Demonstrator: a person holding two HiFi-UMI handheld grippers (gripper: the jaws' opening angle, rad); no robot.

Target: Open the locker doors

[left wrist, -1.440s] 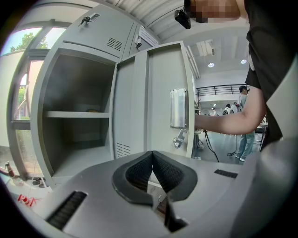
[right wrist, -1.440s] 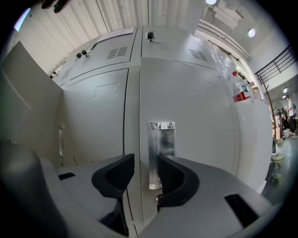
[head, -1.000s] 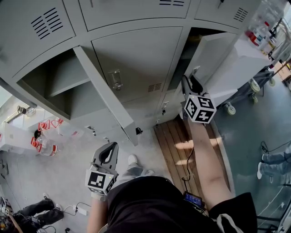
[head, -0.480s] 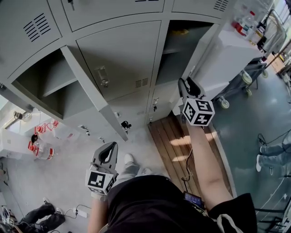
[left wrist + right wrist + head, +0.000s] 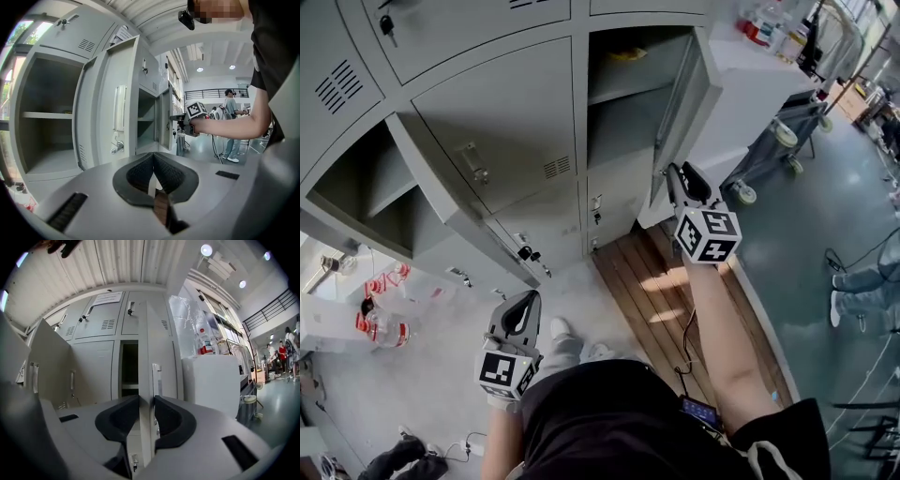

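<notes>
Now the locker bank (image 5: 506, 103) faces you; its right-hand door (image 5: 164, 348) stands upright, edge-on straight ahead of your right gripper (image 5: 146, 400), whose jaws have just been closing and pinch that edge. Your left gripper (image 5: 153, 159), pressed together and empty, hangs well apart.

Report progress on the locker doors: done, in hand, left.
Done: the left door stands swung open. In hand: the right door is open; the right tool has its edge between jaws that have just been closing and seems to grip it. Left: the middle door, the upper doors and the small lower doors are shut. The left tool hangs shut and empty.
</notes>
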